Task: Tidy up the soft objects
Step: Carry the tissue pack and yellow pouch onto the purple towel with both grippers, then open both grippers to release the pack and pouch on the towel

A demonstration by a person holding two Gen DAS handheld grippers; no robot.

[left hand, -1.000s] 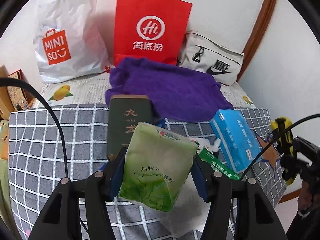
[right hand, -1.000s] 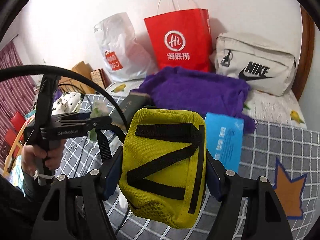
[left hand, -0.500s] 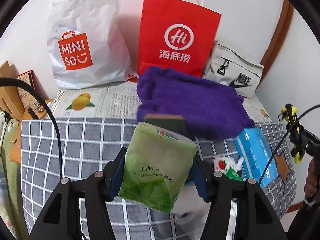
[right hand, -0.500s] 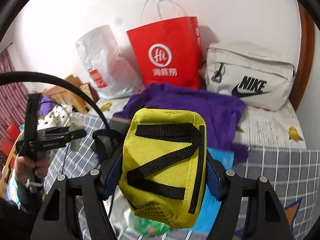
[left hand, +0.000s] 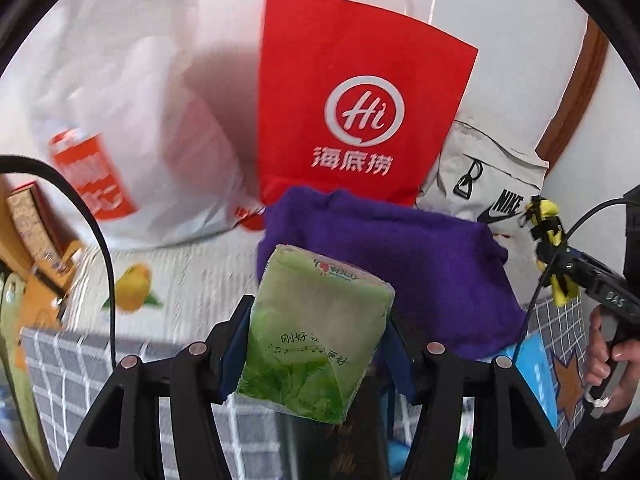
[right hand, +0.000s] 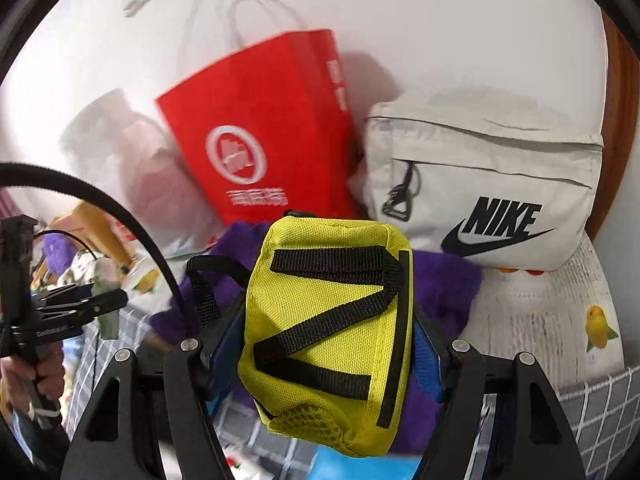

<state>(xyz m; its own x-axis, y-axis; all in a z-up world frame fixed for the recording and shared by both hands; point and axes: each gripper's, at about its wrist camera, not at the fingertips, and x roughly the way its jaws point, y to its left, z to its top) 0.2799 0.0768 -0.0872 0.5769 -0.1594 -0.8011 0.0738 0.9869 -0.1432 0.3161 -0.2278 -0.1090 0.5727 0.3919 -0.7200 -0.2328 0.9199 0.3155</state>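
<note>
My left gripper (left hand: pixel 316 344) is shut on a green tissue pack (left hand: pixel 316 332) and holds it above the bed, in front of a purple towel (left hand: pixel 404 256). My right gripper (right hand: pixel 328 344) is shut on a yellow pouch (right hand: pixel 332 328) with black straps, held above the purple towel (right hand: pixel 444 284) and facing a grey Nike bag (right hand: pixel 492 192). A red paper bag (left hand: pixel 356 96) stands behind the towel; it also shows in the right wrist view (right hand: pixel 260 128). The right gripper with the pouch shows at the right of the left wrist view (left hand: pixel 556 256).
A white plastic bag (left hand: pixel 120 120) leans on the wall at the left. A blue tissue pack (left hand: pixel 540 372) lies on the checked blanket (left hand: pixel 72 372). Boxes (left hand: pixel 28 220) stand beside the bed at the left. The Nike bag (left hand: pixel 488 176) sits right of the red bag.
Both grippers have moved forward and up toward the bags at the wall, each keeping hold of its object. The dark book seen a second ago is out of sight.
</note>
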